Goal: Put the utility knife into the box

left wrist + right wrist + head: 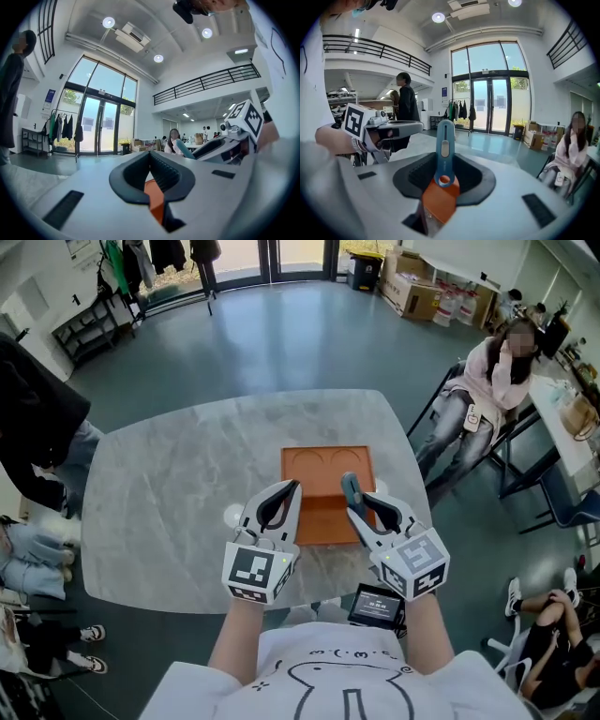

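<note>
Right gripper view shows the utility knife (445, 143) clamped between the pads of the right tongs (443, 177), its blue handle running straight out along the tongs and past their tips. The end with the round hole sits nearest the camera. Orange shows through the gap below the knife, which I take to be the box.

From the head view, the box (323, 465) is a shallow orange tray on the marble tabletop (169, 493). It lies directly under and just ahead of both tongs, and the right tongs overlap its near right part. The knife's long axis points away from the person and slightly left, toward the middle of the box, so it already lines up roughly with the box's near-to-far length. How high it hangs above the box floor cannot be judged.

The left tongs (281, 501) are closed with nothing between them, hovering over the near left edge of the box, just beside the right tongs.

The right hand carries the knife, so the coming move looks like a plain lowering, with the tip dipped so the knife lies flat.
</note>
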Motion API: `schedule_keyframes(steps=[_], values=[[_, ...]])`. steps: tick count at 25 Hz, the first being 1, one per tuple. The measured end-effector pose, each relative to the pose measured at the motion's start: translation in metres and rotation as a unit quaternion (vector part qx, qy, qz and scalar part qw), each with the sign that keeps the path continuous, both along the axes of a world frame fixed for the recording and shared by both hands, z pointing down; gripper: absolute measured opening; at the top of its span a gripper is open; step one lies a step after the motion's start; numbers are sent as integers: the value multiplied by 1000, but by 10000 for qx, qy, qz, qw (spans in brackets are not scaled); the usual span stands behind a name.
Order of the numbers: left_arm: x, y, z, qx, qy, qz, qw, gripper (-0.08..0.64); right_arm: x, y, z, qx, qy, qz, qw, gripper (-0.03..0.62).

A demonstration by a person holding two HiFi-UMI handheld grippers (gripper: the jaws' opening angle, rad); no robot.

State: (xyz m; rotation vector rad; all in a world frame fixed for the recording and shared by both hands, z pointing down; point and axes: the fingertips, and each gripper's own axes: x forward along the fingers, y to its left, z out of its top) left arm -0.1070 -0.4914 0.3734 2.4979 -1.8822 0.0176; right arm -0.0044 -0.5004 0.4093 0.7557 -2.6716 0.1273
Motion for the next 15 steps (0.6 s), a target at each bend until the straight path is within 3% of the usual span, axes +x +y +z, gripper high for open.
schedule_keyframes(steps=[9, 15], values=[[-12, -8, 11, -180, 47, -428, 9989, 15, -15, -14, 35, -324, 575, -721, 9952, 132], [-23, -4, 22, -297, 93, -605, 9977, 15, -21, -15, 86, -651, 1333, -1298, 9804, 132]])
